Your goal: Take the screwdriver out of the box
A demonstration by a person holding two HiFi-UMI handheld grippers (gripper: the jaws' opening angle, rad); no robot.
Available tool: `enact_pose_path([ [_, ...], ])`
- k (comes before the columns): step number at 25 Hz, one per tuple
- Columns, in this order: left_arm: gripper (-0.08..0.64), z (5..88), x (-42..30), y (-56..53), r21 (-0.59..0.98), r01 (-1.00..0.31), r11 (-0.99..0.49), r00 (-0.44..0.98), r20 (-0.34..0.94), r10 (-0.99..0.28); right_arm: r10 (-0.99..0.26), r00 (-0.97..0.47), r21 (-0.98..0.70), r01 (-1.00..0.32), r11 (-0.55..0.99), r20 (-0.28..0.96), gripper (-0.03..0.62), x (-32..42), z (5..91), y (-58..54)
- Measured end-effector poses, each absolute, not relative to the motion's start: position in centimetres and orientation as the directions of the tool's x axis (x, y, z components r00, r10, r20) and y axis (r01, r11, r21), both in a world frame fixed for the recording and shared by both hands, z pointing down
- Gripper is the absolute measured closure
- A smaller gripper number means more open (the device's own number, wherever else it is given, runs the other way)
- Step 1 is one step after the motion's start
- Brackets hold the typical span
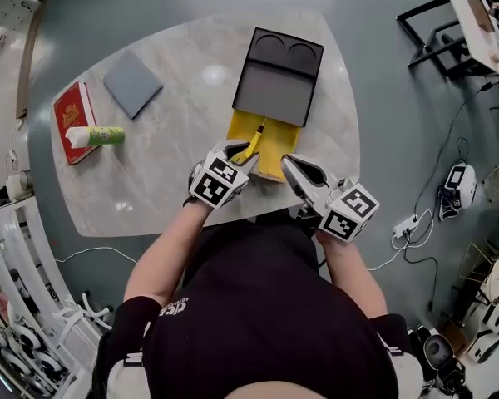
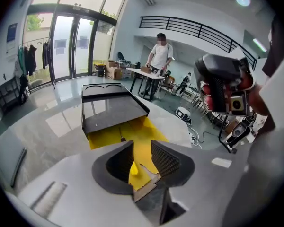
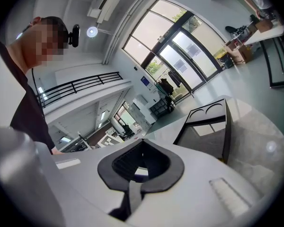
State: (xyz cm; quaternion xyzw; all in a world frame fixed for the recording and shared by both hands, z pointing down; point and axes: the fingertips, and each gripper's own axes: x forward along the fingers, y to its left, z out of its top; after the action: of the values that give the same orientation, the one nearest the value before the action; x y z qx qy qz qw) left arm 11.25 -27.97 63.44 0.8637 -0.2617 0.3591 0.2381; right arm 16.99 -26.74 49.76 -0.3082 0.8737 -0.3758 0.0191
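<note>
Reach step, frame centre: my left gripper [image 1: 243, 158] spread astride the screwdriver [image 1: 254, 145] handle (no pinch yet). Right gripper [image 1: 288, 164] pressed together, empty. Next, I judge: close, lift clear of box [image 1: 276, 90].

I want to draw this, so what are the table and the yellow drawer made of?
The table looks like polished stone or a stone-look top: pale grey veining and a shiny lamp glare. The yellow drawer looks like matte card or plastic: flat, even colour with little shine. Which of the two it is I cannot tell.
</note>
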Motion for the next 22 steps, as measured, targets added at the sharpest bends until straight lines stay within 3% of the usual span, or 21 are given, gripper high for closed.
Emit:
enact_pose_path([
  [22, 0.419, 71.8, 12.2, -28.3, 0.128, -0.597, -0.792, 0.400, 0.903, -0.155, -0.607, -0.771, -0.720, -0.532, 0.445, 0.194, 0.580, 20.1, 51.9, -27.0],
])
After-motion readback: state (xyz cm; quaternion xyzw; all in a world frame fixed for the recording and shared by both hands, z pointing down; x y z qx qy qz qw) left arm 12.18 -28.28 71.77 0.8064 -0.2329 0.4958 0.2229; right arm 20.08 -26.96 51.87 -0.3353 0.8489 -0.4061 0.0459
